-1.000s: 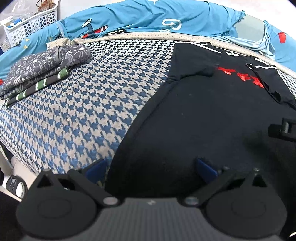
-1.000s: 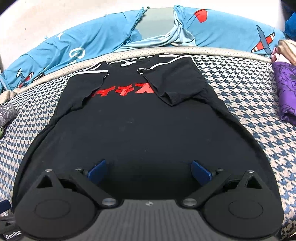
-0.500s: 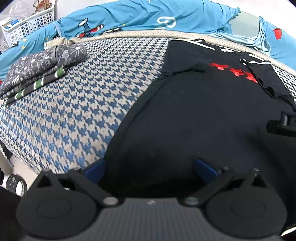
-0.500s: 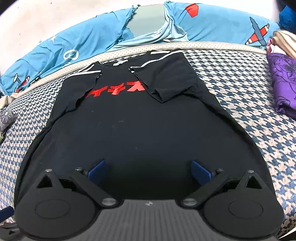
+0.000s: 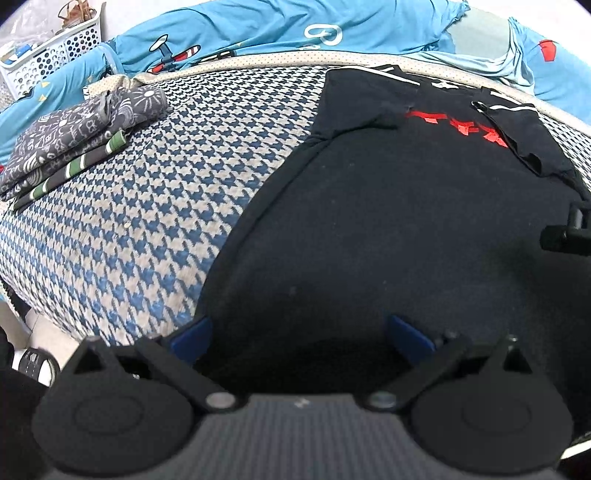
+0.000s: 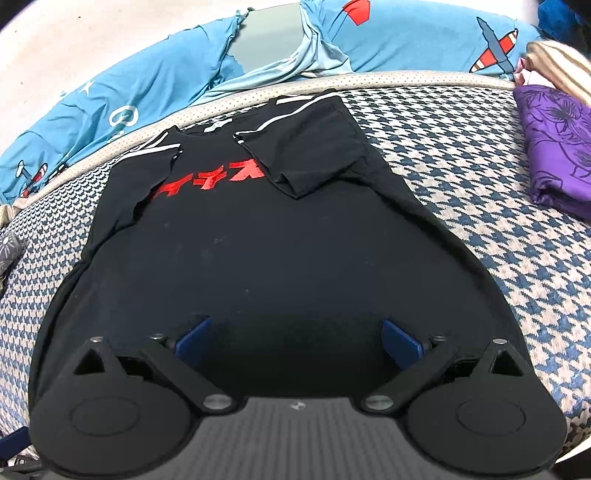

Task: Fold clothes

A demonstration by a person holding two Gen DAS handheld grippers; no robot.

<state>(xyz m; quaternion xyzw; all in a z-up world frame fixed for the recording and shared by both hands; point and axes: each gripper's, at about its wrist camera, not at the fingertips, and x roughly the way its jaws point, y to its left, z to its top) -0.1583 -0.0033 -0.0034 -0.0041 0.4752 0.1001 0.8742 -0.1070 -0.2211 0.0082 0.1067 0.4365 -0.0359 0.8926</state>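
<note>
A black T-shirt (image 6: 280, 243) with red lettering (image 6: 210, 181) lies flat on the houndstooth bed cover (image 6: 461, 177), both sleeves folded inward over the chest. My right gripper (image 6: 297, 339) hangs open above the shirt's bottom hem, nothing between its blue pads. In the left wrist view the same black T-shirt (image 5: 406, 221) fills the right half, and my left gripper (image 5: 299, 336) stands open over the shirt's lower left edge, empty. Part of the right gripper (image 5: 565, 232) shows at the far right edge of that view.
A stack of folded grey patterned and green striped clothes (image 5: 74, 140) sits on the bed cover (image 5: 147, 206) at the left. A purple folded garment (image 6: 554, 155) lies at the right. Blue aeroplane-print bedding (image 5: 258, 29) runs along the back, with a white basket (image 5: 48, 55) behind it.
Both grippers have drifted slightly over the shirt's lower edge, the left one shifting rightwards so more of the shirt shows. Both stay open. The shirt has not moved.
</note>
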